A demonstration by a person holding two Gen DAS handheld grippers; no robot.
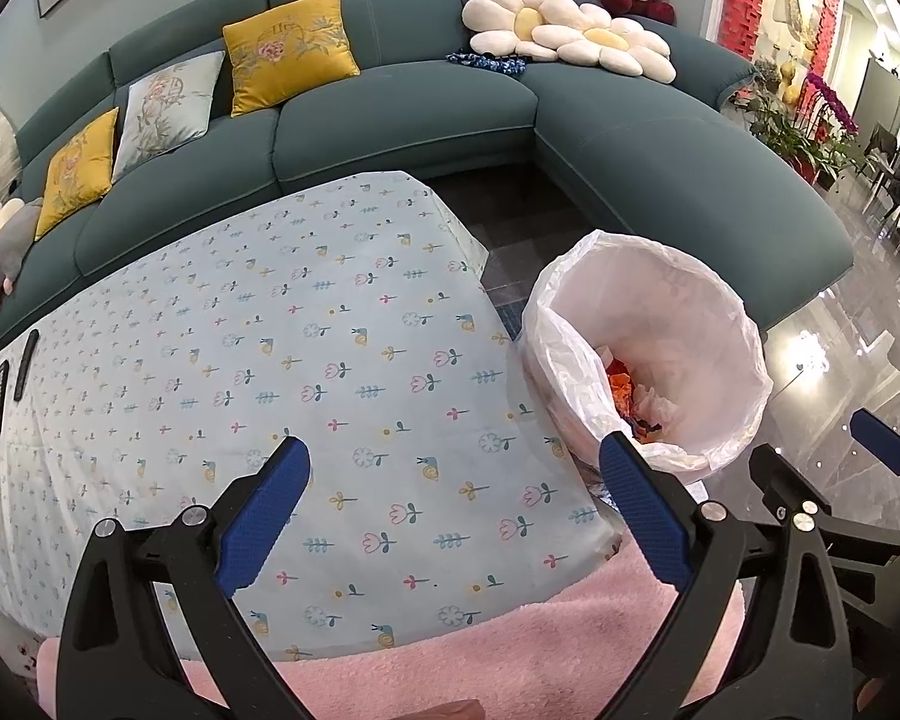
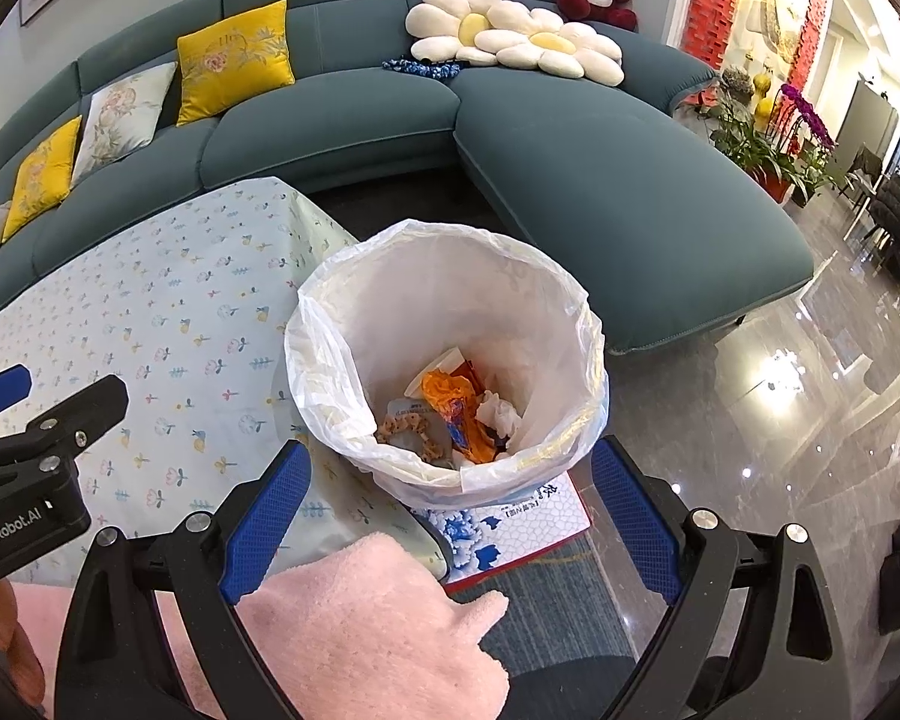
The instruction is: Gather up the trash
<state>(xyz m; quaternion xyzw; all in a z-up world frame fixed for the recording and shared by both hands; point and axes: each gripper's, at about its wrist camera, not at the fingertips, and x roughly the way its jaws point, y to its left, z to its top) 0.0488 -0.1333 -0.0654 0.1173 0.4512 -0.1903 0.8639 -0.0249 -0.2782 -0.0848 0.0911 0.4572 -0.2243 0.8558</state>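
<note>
The bin (image 2: 450,360), lined with a white bag and holding wrappers (image 2: 450,414) at its bottom, sits centre frame directly ahead of the right hand-held gripper (image 2: 450,480), which is nearer and spread wide, empty. The left hand-held gripper (image 1: 450,480), also released, faces the desk (image 1: 240,360), with the bin to its right.
</note>
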